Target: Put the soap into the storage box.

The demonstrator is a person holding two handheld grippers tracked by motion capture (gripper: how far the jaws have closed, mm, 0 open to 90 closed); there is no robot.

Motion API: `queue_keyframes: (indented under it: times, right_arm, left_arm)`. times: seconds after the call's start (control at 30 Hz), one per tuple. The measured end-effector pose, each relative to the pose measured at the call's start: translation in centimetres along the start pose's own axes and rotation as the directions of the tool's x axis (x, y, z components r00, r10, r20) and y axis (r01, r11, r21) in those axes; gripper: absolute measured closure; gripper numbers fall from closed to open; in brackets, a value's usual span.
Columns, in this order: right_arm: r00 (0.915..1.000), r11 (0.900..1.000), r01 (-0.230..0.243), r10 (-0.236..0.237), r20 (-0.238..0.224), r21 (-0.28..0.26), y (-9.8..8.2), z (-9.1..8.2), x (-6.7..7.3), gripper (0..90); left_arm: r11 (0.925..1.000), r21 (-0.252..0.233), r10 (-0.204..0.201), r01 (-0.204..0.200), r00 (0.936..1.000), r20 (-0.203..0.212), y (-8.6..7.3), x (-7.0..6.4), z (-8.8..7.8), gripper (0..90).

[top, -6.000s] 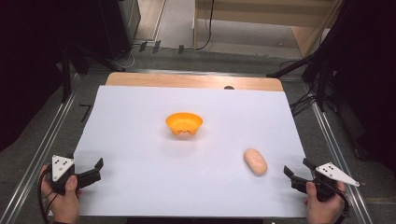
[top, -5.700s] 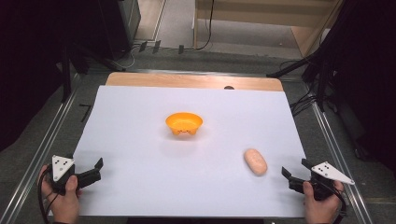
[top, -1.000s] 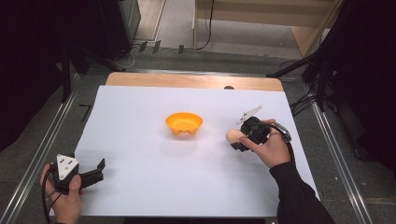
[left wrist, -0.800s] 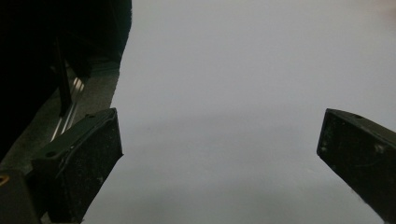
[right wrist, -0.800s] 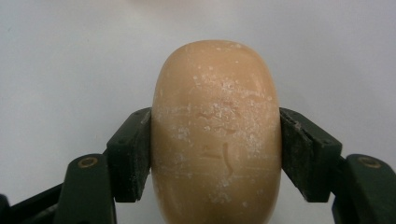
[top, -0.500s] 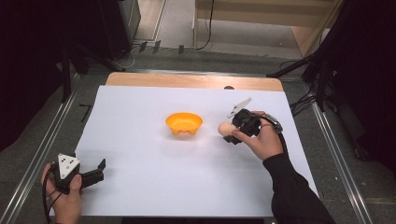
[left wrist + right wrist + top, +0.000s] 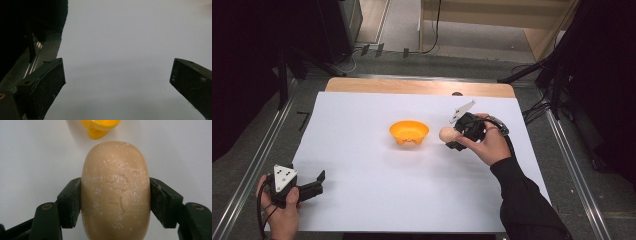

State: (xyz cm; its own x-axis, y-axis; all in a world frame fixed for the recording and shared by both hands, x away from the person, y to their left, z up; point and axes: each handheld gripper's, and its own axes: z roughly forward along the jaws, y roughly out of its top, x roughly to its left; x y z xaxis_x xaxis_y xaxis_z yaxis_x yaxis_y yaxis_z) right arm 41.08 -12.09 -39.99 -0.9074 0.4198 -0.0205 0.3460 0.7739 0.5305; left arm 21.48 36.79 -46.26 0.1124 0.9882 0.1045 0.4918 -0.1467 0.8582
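The white table [image 7: 362, 200] offers wide bare room on every side, its edges well away from the work. The orange bowl [image 7: 409, 132] sits near the middle, open side up. Just right of it, held off the surface, the right gripper [image 7: 455, 137] clamps the tan bread roll [image 7: 115, 190] across its middle; it looks light, firm and floury, possibly slippery, so that mid-body hold suits it. The left gripper [image 7: 314, 182] rests open, holding nothing, near the table's front-left corner.

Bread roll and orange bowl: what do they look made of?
Bread roll: tan, matte, with white dusty flecks and fine scratches; probably a foam or plastic replica, though real bread is possible. Orange bowl: glossy, even colour with moulded feet, likely plastic.
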Motion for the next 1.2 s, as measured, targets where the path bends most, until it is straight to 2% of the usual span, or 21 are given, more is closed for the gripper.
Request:
queue_keyframes:
  times: [0.1,0.3,0.37,0.5,0.67,1.2]
  right_arm:
    - [0.9999,1.000,0.012,-0.013,-0.008,-0.014,0.2,0.2,-0.2,33.1]
    - [0.9992,0.999,0.040,-0.040,-0.005,0.001,0.7,0.6,-0.4,33.1]
    - [0.9980,0.998,0.062,-0.062,-0.011,0.000,1.3,0.6,-0.3,33.1]
    - [0.9972,0.997,0.071,-0.071,-0.021,-0.019,1.8,0.7,-0.4,33.0]
    - [0.9954,0.996,0.091,-0.091,-0.029,-0.005,2.7,1.0,-0.4,33.0]
    - [0.9862,0.987,0.159,-0.160,-0.042,-0.034,5.2,1.4,-0.3,33.0]
  left_arm:
    - [1.0000,0.005,0.003,-0.003,1.0000,-0.003,0.0,0.0,0.0,0.5]
    - [1.0000,0.002,0.004,-0.004,1.0000,-0.004,0.0,0.0,0.1,0.4]
    - [1.0000,0.003,0.003,-0.003,1.0000,-0.004,0.0,0.0,0.0,0.5]
    - [1.0000,0.004,0.003,-0.003,1.0000,-0.003,0.0,0.0,0.0,0.5]
    - [1.0000,0.005,0.002,-0.002,1.0000,-0.003,0.0,0.0,0.0,0.5]
    - [1.0000,-0.003,0.001,-0.001,1.0000,0.002,0.0,0.0,0.0,0.5]
